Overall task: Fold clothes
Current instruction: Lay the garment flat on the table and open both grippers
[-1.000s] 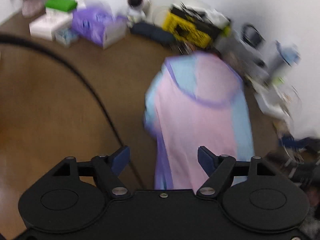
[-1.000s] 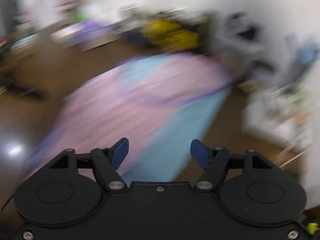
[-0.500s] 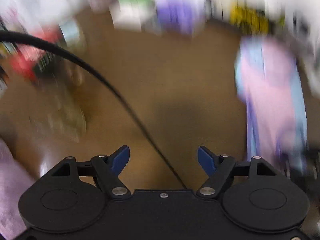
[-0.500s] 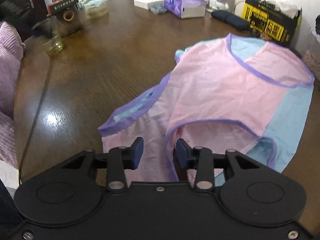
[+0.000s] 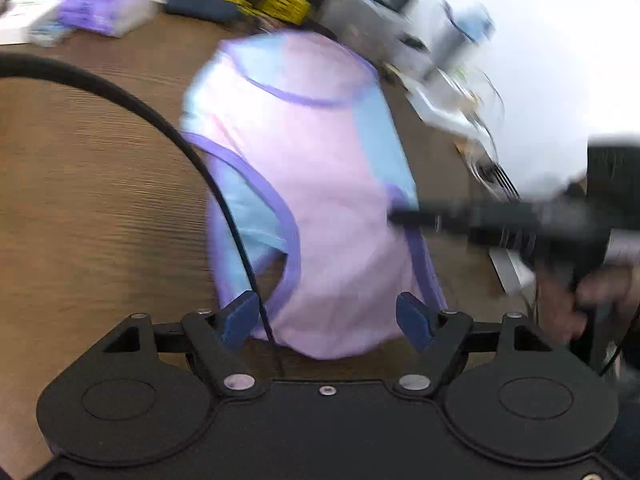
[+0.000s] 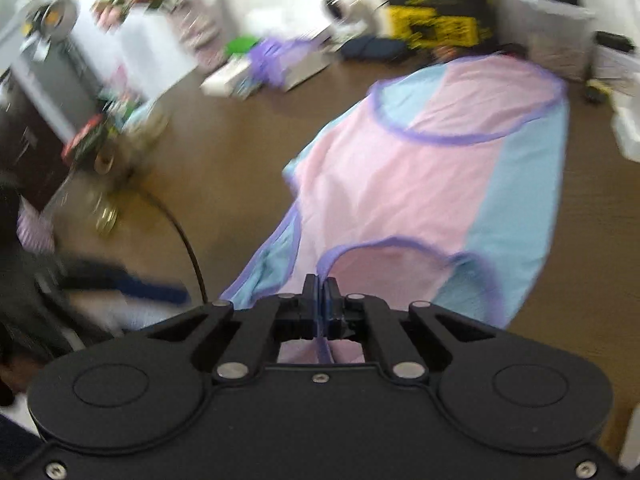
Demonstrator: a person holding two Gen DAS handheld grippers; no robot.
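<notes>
Closed since before, right gripper point(image 6: 322, 286) pinches vest point(image 6: 400, 184) hem — left gripper point(image 5: 326, 316) gapes empty.

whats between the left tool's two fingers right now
In the left wrist view, the left tool stands open over the near hem of the shirt; the black cable crosses just inside its left finger. Its fingers grip nothing.
</notes>
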